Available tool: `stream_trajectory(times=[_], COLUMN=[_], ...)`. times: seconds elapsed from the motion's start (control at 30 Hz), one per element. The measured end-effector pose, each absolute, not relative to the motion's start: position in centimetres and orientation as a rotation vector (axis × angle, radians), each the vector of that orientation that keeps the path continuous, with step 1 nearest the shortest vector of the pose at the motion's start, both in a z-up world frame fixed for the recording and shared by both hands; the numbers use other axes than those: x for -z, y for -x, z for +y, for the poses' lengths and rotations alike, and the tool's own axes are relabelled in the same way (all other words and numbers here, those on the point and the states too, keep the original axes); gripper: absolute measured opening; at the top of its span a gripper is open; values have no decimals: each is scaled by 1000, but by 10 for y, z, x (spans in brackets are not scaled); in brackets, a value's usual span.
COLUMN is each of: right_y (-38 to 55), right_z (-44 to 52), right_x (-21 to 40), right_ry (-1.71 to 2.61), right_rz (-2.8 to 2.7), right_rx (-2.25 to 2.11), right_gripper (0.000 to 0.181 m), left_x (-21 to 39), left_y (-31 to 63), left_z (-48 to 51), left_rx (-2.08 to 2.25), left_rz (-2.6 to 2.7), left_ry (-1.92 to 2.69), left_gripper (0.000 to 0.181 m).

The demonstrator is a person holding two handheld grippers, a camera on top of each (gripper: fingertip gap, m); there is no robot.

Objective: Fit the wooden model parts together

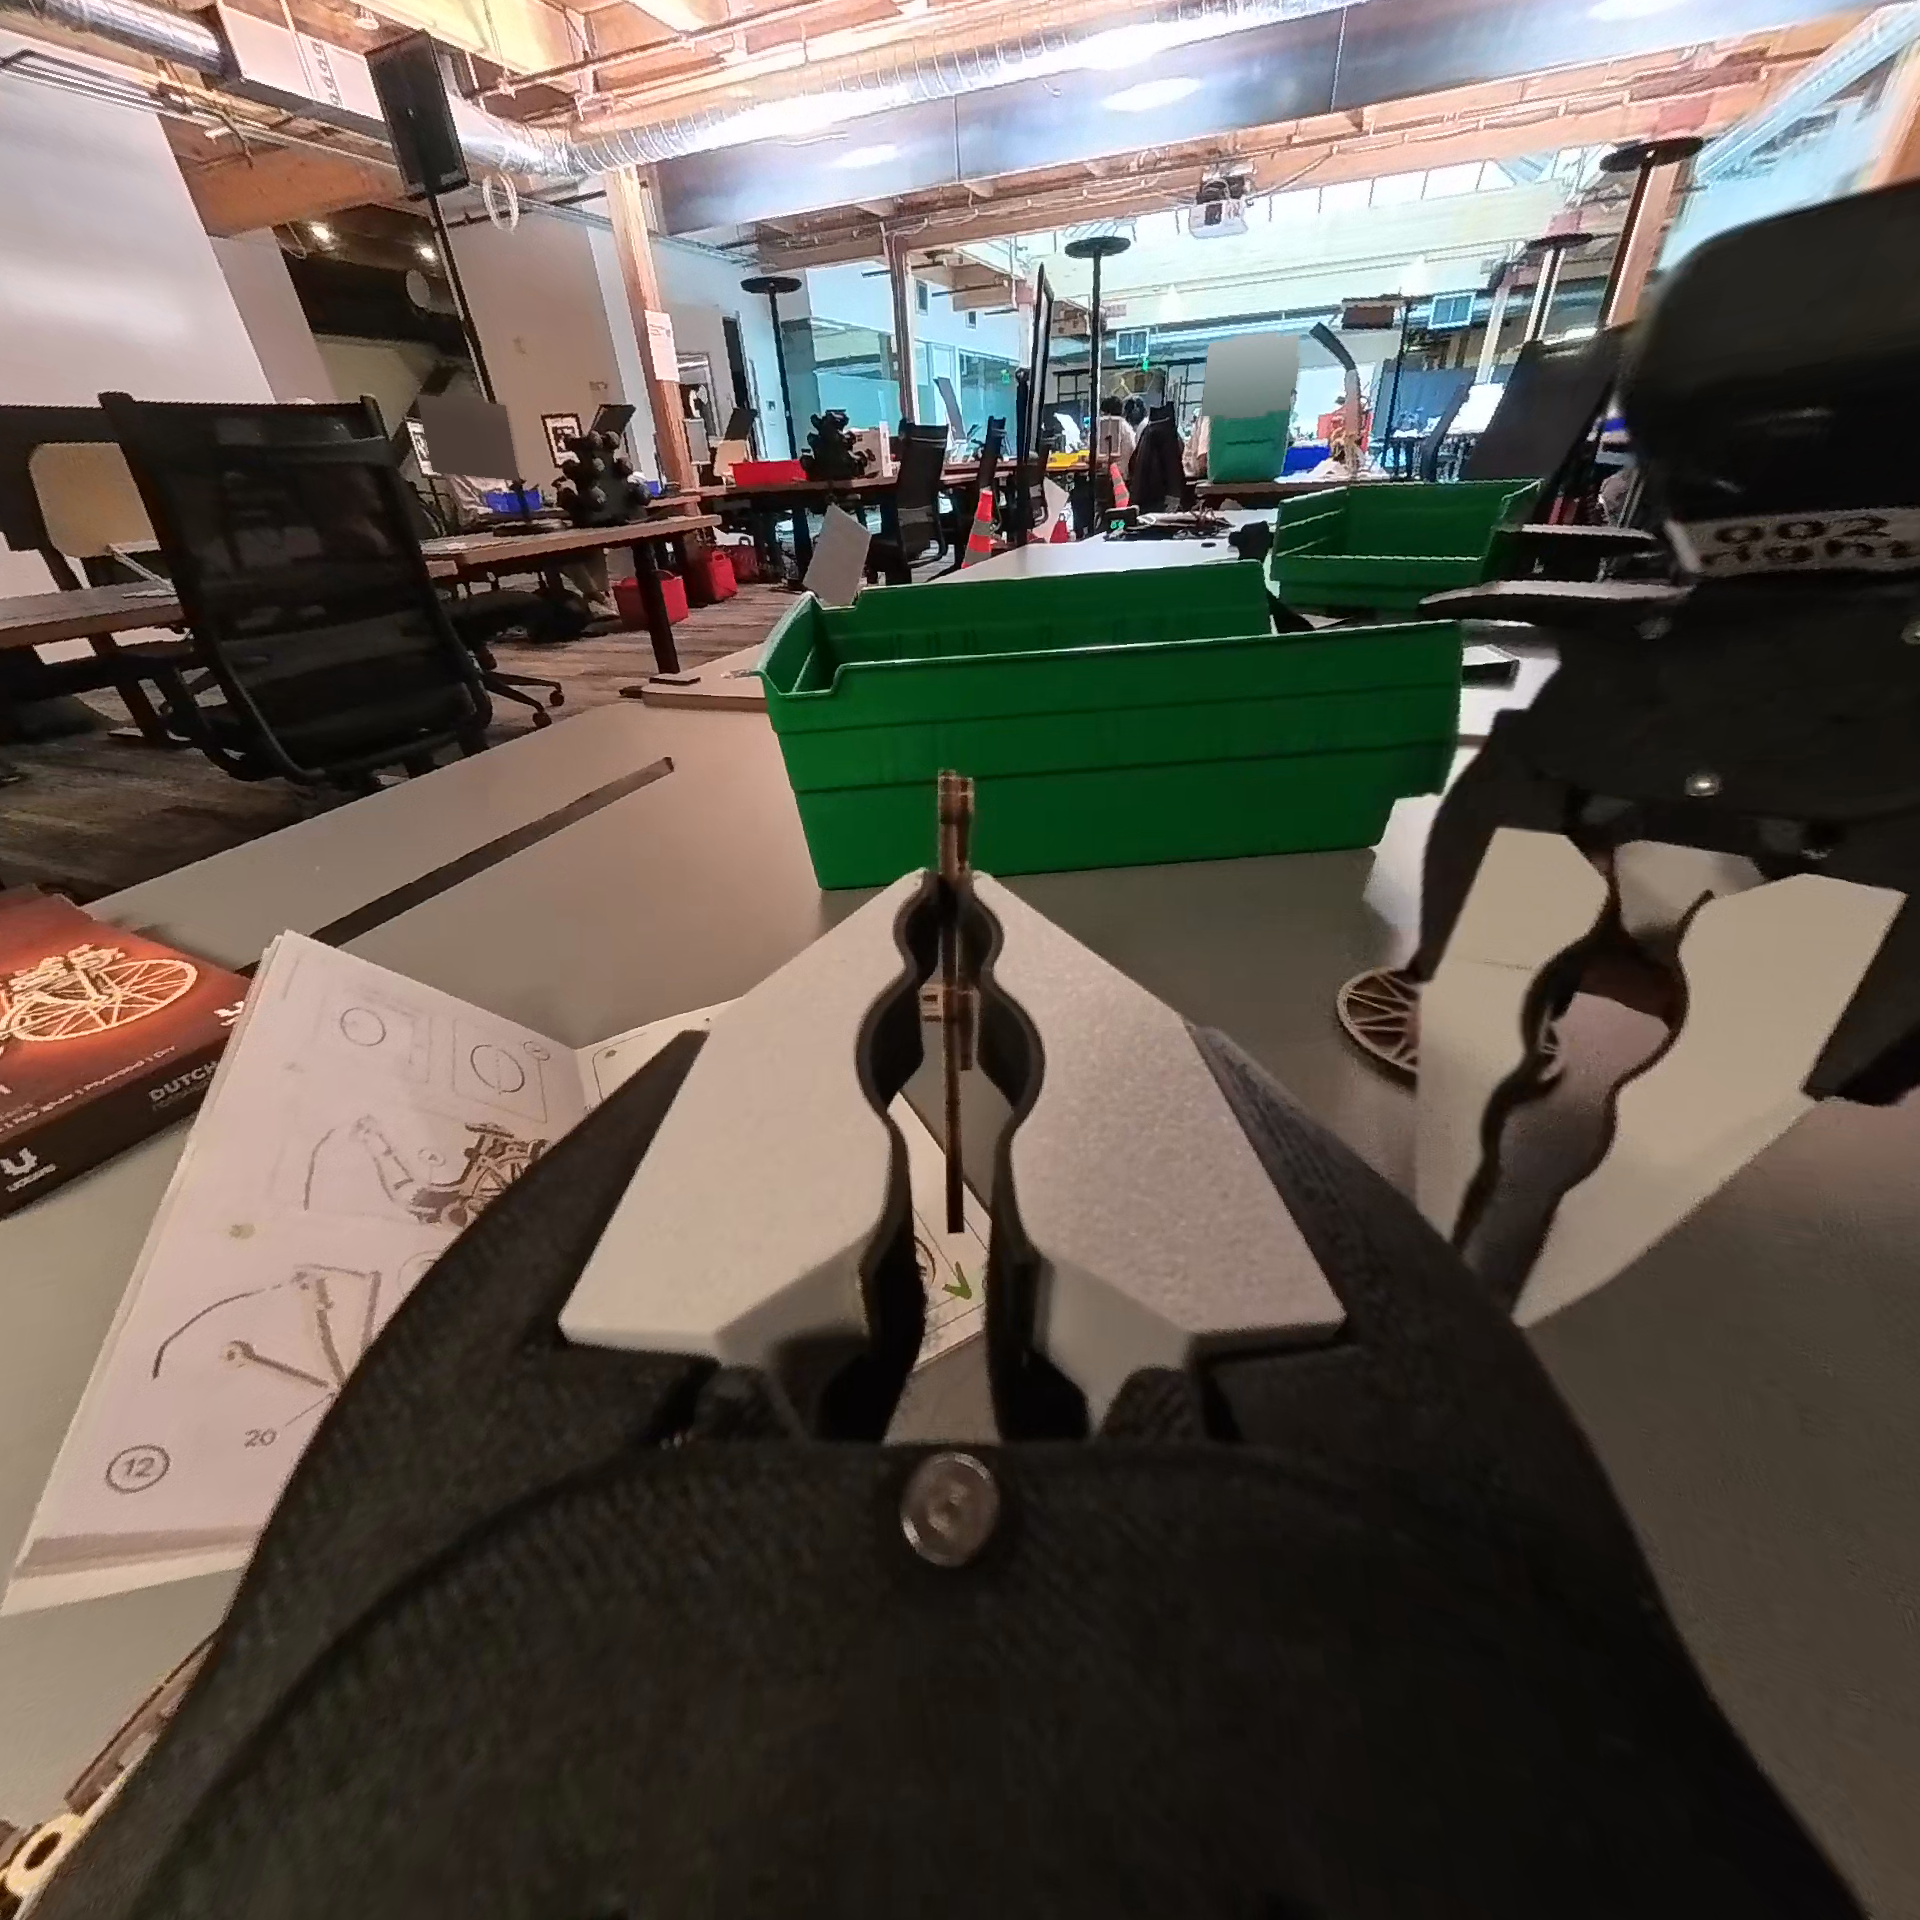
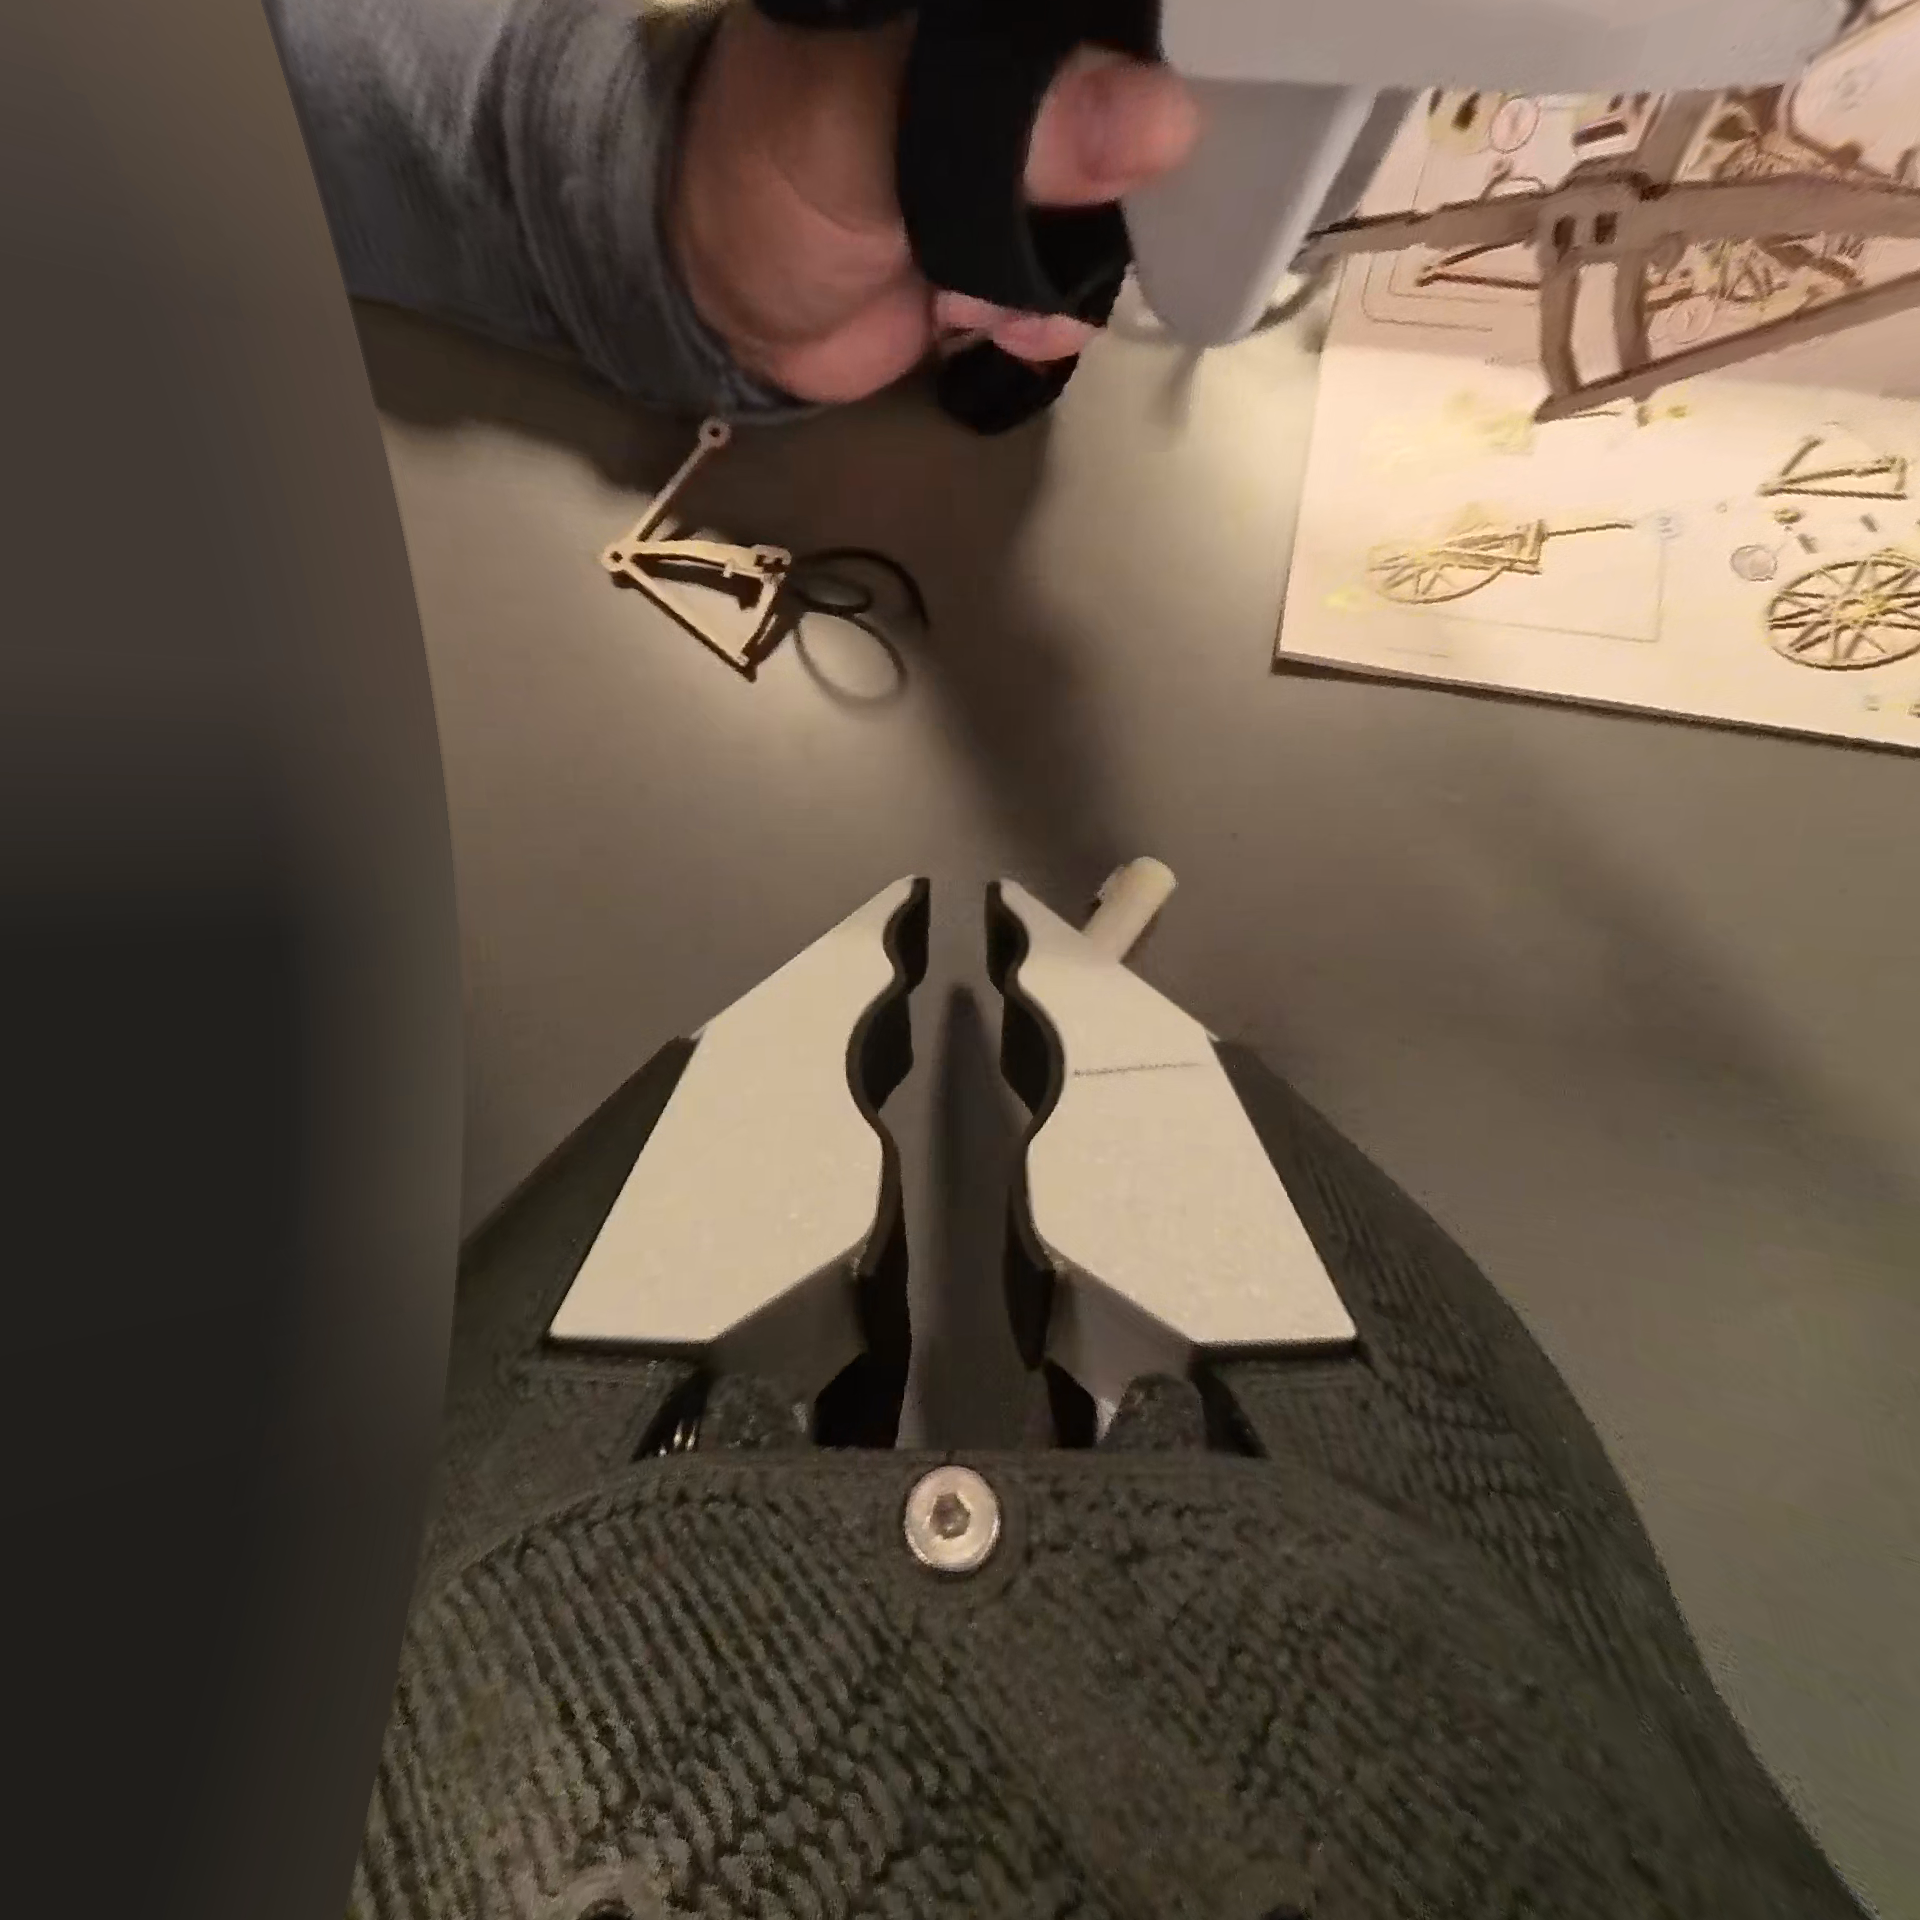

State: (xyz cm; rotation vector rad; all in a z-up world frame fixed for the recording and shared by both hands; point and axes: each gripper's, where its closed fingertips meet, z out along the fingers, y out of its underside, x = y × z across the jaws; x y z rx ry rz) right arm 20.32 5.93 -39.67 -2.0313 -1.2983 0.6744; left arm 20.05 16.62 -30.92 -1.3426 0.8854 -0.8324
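Observation:
My left gripper [image 1: 951, 883] is shut on a thin wooden model part [image 1: 954, 831], seen edge-on and sticking up past the fingertips. In the right wrist view this part shows as a wooden frame [image 2: 1579, 239] held out over the instruction sheet [image 2: 1558, 623]. My right gripper [image 2: 956, 894] points down at the grey table [image 2: 1247, 790], its jaws a narrow gap apart with nothing between them. It also shows in the left wrist view [image 1: 1558, 1049]. A short white peg [image 2: 1135, 902] lies just beyond its right finger. A small triangular wooden subassembly [image 2: 696, 571] lies on the table farther off.
A spoked wooden wheel [image 1: 1377, 1023] lies by the right gripper. Green bins [image 1: 1112, 727] stand behind. The open instruction booklet [image 1: 343, 1143] and kit box [image 1: 83, 1049] lie at left. Black rubber rings [image 2: 852, 613] lie beside the subassembly. A person's hand [image 2: 821, 229] holds the left gripper. The small triangular wooden subassembly [image 2: 696, 571] lies some 10 centimeters from my right tips, 20 centimeters from my left tips.

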Motion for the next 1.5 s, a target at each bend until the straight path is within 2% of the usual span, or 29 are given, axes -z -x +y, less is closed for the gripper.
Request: stream_trajectory(times=[0.17, 0.33, 0.57, 1.1, 1.33, 1.5], right_y=[-199, -208, -217, -213, -214, -204], right_z=[52, 66, 81, 88, 130, 140], right_x=[389, 407, 410, 409, 303, 293], right_ry=[2006, 2100, 2144, 2101, 1702, 1632], right_rz=[-1251, -1211, -1060, -970, -578, -593], right_rx=[-695, -441, -316, -388, -432, -494], right_gripper=[4, 3, 2, 0, 0, 0], left_x=[310, 309, 309, 310, 306, 305], left_y=[-201, -201, -201, -202, -201, -205], left_z=[166, 166, 166, 164, 162, 156], left_rx=[832, 834, 835, 832, 819, 763], left_rz=[890, 889, 891, 903, 896, 948], left_ry=[1344, 1343, 1343, 1338, 1307, 1255], left_gripper=[0, 1, 1, 1, 1, 1])
